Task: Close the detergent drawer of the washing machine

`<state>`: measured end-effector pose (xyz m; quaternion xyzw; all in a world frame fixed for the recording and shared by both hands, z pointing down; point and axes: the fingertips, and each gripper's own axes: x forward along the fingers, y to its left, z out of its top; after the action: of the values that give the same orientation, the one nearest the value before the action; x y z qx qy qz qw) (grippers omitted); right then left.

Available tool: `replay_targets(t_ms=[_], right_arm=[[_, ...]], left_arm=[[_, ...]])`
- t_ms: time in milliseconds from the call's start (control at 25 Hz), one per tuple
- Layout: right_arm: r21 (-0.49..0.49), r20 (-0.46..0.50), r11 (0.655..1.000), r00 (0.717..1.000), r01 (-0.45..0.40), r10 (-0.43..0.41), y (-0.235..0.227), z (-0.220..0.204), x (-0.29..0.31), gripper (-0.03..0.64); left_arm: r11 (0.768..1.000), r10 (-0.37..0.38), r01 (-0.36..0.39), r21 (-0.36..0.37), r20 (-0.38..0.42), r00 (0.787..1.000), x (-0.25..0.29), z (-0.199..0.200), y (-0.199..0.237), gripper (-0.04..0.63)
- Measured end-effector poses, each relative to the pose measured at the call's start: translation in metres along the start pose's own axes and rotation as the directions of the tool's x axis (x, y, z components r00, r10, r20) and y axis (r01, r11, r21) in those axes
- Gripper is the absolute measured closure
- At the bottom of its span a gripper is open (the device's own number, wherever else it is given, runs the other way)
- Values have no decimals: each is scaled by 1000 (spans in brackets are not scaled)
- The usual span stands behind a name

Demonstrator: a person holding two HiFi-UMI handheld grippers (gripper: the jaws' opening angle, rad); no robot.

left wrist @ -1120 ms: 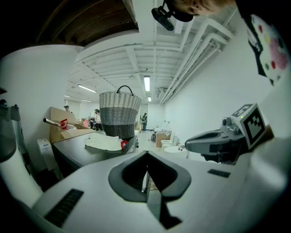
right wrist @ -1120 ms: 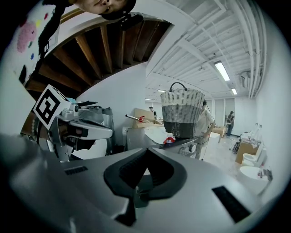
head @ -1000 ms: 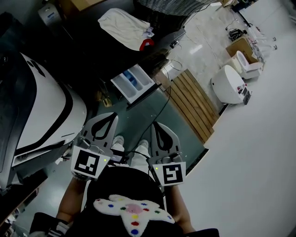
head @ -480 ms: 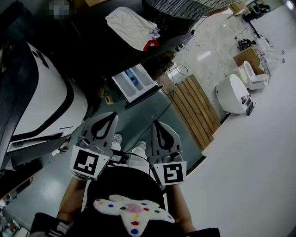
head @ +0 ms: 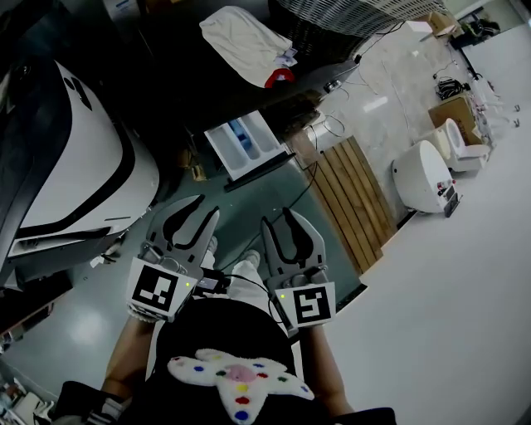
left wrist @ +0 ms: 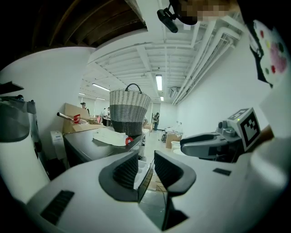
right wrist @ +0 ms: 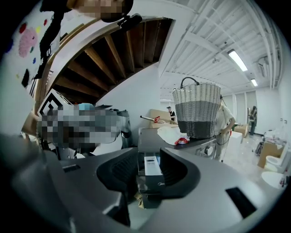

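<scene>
Both grippers hang level side by side in front of the person, well short of the washer [head: 199,87]. The left gripper's [head: 197,212] jaws are opening and stand spread wide, with nothing pinched between them. The right gripper's [head: 280,220] jaws are opening too, less wide, and also grip nothing. The drawer [head: 246,148] is pulled out of the washer's front, white compartments showing, and sits ahead of both grippers, apart from them. In each gripper view it shows far off through the gap between the jaws. A basket [head: 357,12] and a cloth [head: 245,41] rest on the washer's top.
</scene>
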<state>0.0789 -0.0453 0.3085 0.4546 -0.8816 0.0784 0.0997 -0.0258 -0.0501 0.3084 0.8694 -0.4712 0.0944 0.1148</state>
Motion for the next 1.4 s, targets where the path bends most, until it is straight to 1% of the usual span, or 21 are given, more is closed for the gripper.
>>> replay_targets(t_ms=[160,480,680,840,960,1080,1200,1280,1400], right_arm=[[2,-14,1000,1000,-6,6,-5,-5,1,476],[12,-50,1000,999,-17,18,-18,-24,6,472],[12,-72,1000,997,-14,15,-30,-39,9,468],[0,-103,1000,995,-1,1,-44,-53,15,462],[-8,-93,999,995,-42,41,-44,-58,24,463],[-27,-97,997,993,-67,64,-47,-64,32,462],[-31,-99,997,992,-75,72,-53,-71,39,459],[-26,-103,997,992,-76,73,-58,-77,44,459],[-55,-108,996,992,-70,64,-70,-88,51,459]], left_arm=[[999,27,-27,-21,-8,1000,2,-5,3,485],[997,62,-63,-35,-42,997,8,-22,3,483],[996,76,-80,-47,-67,995,12,-37,2,483],[994,89,-96,-58,-101,991,17,-54,3,483],[994,91,-96,-45,-98,991,23,-58,3,483],[995,90,-94,-39,-89,992,30,-62,2,483],[994,97,-101,-37,-101,990,36,-71,2,483],[992,110,-116,-50,-114,987,40,-79,4,483],[989,126,-135,-68,-123,984,48,-88,6,483]])
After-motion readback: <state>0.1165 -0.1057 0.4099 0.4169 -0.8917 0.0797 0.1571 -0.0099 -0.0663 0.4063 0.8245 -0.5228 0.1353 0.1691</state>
